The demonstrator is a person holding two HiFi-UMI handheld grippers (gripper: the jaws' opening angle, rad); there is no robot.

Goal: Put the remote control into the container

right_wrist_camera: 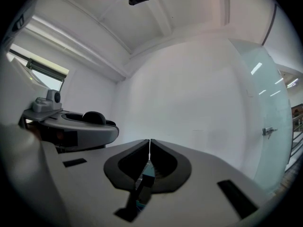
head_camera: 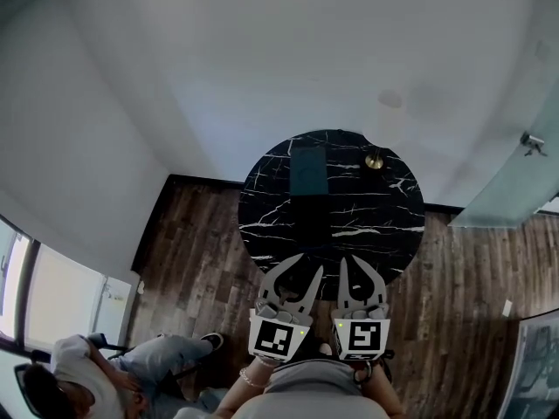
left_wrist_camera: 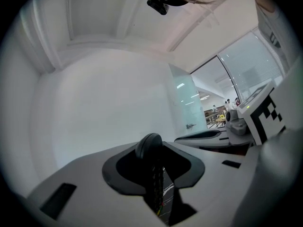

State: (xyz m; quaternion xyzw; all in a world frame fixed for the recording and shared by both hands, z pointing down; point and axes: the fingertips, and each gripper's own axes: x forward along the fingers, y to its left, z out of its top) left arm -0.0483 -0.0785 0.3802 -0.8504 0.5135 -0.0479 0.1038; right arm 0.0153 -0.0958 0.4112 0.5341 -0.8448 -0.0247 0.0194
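Observation:
A round black marble table (head_camera: 332, 234) carries a dark teal rectangular container (head_camera: 307, 168) at its far side. I cannot make out a remote control on the dark top. My left gripper (head_camera: 310, 264) and right gripper (head_camera: 349, 260) hover side by side over the table's near edge, well short of the container. In the left gripper view the left gripper (left_wrist_camera: 150, 148) has its jaws closed together, nothing held. In the right gripper view the right gripper (right_wrist_camera: 149, 141) has its tips meeting, and a sliver of teal shows through the gap below. Both point at the white wall.
A small brass object (head_camera: 374, 161) stands on the table to the right of the container. A person (head_camera: 96, 378) sits at the lower left on the wooden floor. A glass door (head_camera: 515, 182) stands at the right. White walls close the corner behind the table.

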